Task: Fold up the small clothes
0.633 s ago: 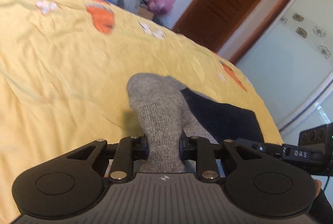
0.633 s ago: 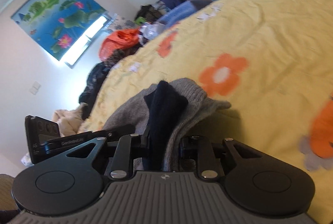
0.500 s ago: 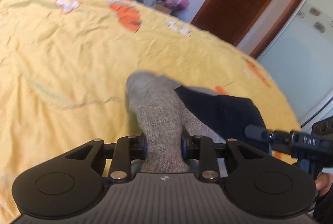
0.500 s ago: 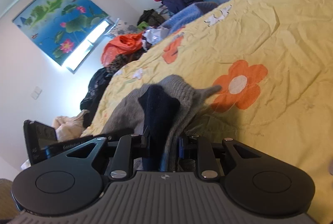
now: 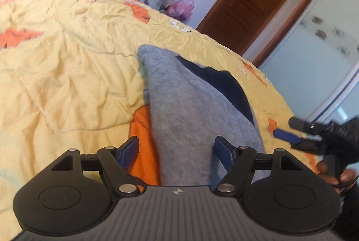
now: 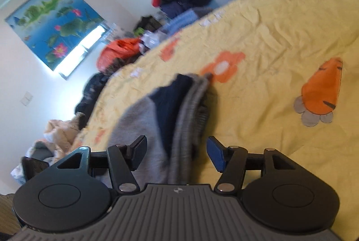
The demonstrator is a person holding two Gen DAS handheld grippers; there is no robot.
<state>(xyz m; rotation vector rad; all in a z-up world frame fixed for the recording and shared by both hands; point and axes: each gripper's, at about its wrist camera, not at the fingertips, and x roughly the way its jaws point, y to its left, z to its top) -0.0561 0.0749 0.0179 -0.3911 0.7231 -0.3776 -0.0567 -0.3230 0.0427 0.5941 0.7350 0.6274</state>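
Left wrist view: we log grey sock (image 5: 190, 111) w/ navy patch lying on yellow bedsheet (image 5: 67, 75). Left gripper (image 5: 177, 151) jaws opening, sock between, pads clear of it. Bed edge runs close on the right; wide bare sheet to the left. Right gripper (image 6: 177, 153) jaws opening too, sock cuff between, not pinched; open sheet to its right.
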